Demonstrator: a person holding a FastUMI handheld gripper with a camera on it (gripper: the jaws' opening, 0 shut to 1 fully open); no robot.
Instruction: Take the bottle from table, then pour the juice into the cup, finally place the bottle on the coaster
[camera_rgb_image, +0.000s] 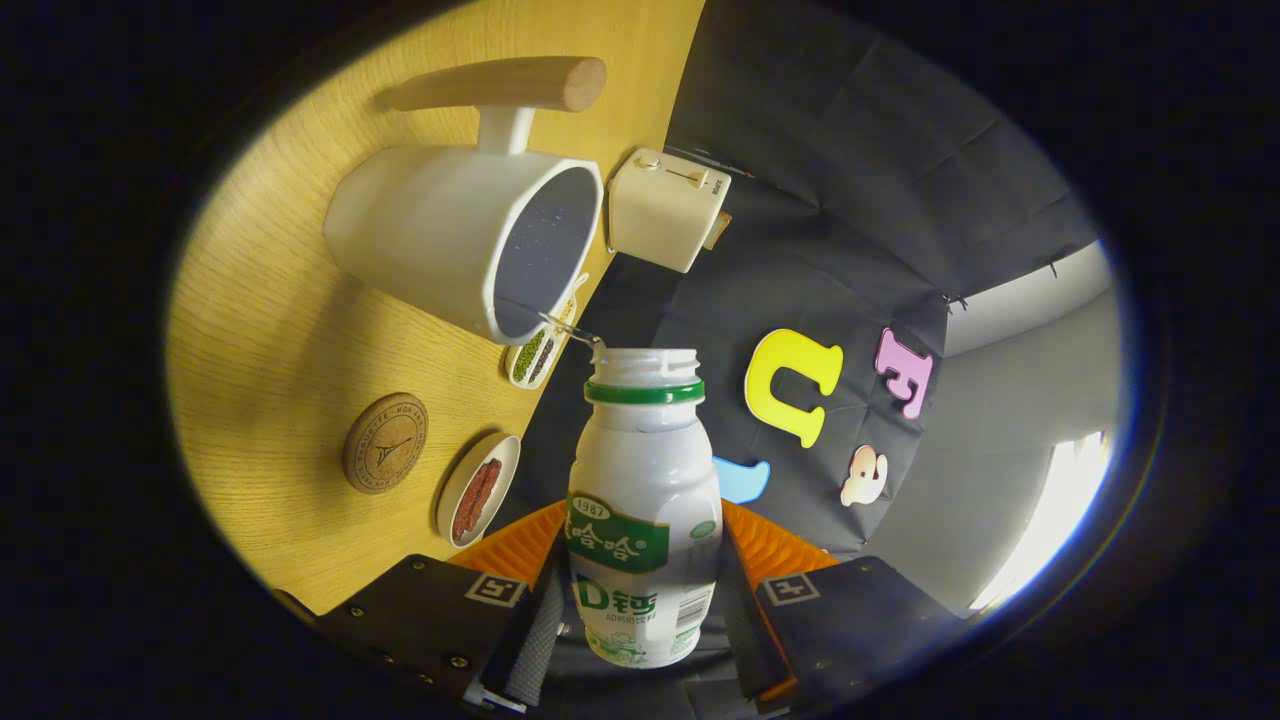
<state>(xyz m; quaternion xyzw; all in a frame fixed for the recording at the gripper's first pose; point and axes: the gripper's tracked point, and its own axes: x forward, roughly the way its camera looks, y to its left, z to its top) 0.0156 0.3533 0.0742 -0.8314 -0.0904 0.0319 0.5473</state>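
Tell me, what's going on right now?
Gripper shut on bottle. Bottle tipped, juice streaming into cup. Coaster free, nothing in the way.

Bottle (645, 520) base hidden between gripper (640, 610) fingers.

A wooden table (280, 330) with a pale oak grain fills the left of the scene, seen tilted. At its far edge stands a small cream toaster (665, 208). Behind it hangs the booth's dark cloth wall (860, 170), creased in folds. To the right a grey room wall (1030, 400) shows, and bright light (1050, 520) comes in near its lower end.
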